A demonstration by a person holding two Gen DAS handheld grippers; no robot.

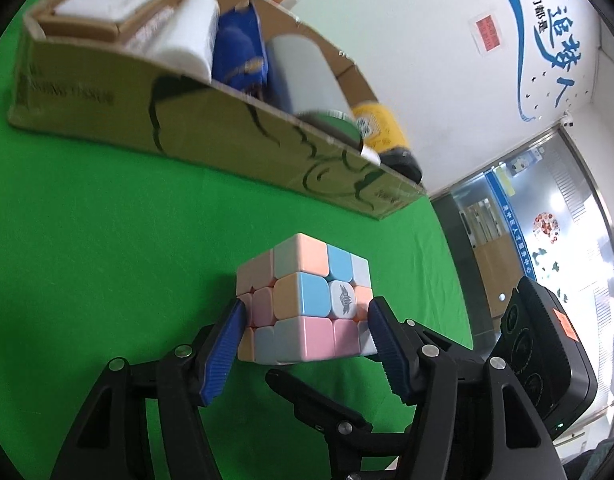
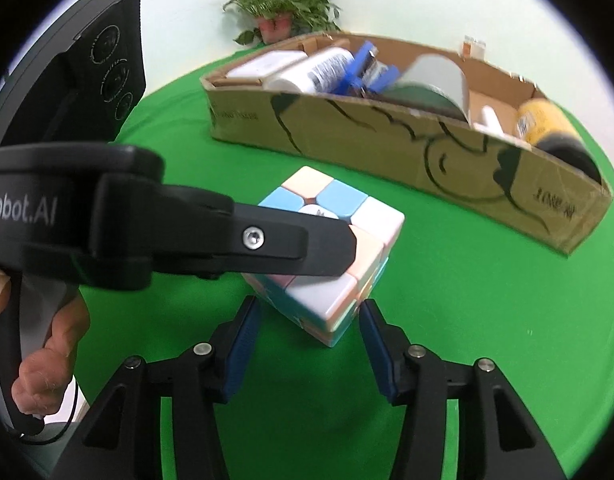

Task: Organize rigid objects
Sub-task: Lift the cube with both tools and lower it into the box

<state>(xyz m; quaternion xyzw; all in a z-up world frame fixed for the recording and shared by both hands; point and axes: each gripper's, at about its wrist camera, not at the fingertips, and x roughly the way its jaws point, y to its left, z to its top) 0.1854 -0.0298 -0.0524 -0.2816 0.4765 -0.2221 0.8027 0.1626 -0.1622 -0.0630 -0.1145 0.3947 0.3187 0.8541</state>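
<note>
1. Broadly, a green cloth (image 1: 87,220) covers the work surface and carries everything else.
2. Toward the back lies a long, shallow cardboard box (image 2: 387,136) with black line drawings on its front wall; it holds a white roll (image 1: 187,34), a blue packet (image 1: 239,54), a grey cylinder (image 1: 303,68) and a yellow container (image 2: 541,120), packed side by side.
3. Nearer the cameras, well apart from the box, is the puzzle cube (image 1: 307,300), a three-by-three twisting cube in pastel tiles: peach, sky blue, pink and pale grey-white, with a logo printed on one white centre tile. It has glossy, rounded tile edges.
4. The left gripper (image 1: 305,332) clamps the cube, its ribbed blue pads pressed on two opposite faces at the lower rows.
5. The right gripper (image 2: 310,318) sits just before the cube's near corner, its blue pads flanking that corner; whether they touch it I cannot tell.
6. A bare hand (image 2: 39,364) grips the left tool's handle at the edge of the right wrist view.
</note>
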